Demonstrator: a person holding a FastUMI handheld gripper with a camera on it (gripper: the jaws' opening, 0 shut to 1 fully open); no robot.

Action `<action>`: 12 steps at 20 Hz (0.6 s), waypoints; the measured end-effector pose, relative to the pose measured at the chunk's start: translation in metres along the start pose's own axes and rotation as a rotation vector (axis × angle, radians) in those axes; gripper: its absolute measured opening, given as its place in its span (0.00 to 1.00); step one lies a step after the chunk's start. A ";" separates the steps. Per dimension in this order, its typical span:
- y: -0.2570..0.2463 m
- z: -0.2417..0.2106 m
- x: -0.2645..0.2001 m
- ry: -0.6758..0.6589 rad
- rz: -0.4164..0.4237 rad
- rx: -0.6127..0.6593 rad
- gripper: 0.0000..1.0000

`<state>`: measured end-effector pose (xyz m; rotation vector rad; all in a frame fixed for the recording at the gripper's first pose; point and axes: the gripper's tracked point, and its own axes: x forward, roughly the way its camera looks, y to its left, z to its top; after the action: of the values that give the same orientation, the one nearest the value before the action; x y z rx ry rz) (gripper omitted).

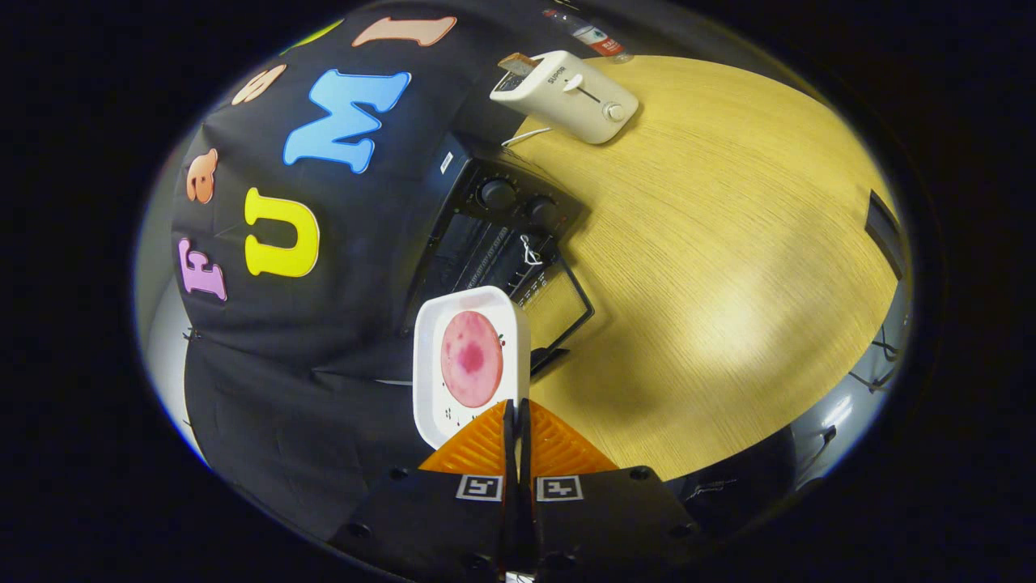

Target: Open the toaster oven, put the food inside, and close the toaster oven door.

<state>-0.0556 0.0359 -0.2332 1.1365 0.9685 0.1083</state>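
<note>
In the gripper view, the gripper (515, 421) is holding a white rounded-rectangle tray (429, 364) by its near rim, with both fingers (477, 449) pressed close together on that edge, so the tray is standing out ahead of the fingertips, lifted above the tabletop. A round pink slice of food with a darker red blotch at its middle (471, 359) is lying flat on the tray.

Just beyond the tray, the black toaster oven (506, 235) is sitting on the round light-wood table (728, 267) with its glass door (558, 304) hanging open and folded down toward the table, and the wire rack inside is showing. Two dark knobs (497, 193) are lining the oven's panel. The tray is hovering in front of the open door, not yet inside the cavity.

Further off on the table, a cream-coloured pop-up toaster (571, 95) is holding a slice of bread (518, 63) in its slot. Beyond it, a clear plastic bottle with a red label (589, 34) is lying near the table's far edge.
</note>
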 end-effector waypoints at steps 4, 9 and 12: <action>0.007 0.020 0.044 0.005 -0.011 0.020 0.01; 0.022 0.035 0.095 0.000 -0.004 0.116 0.02; 0.024 0.044 0.124 -0.009 -0.015 0.159 0.01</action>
<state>0.0598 0.0807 -0.2838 1.2739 0.9910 0.0142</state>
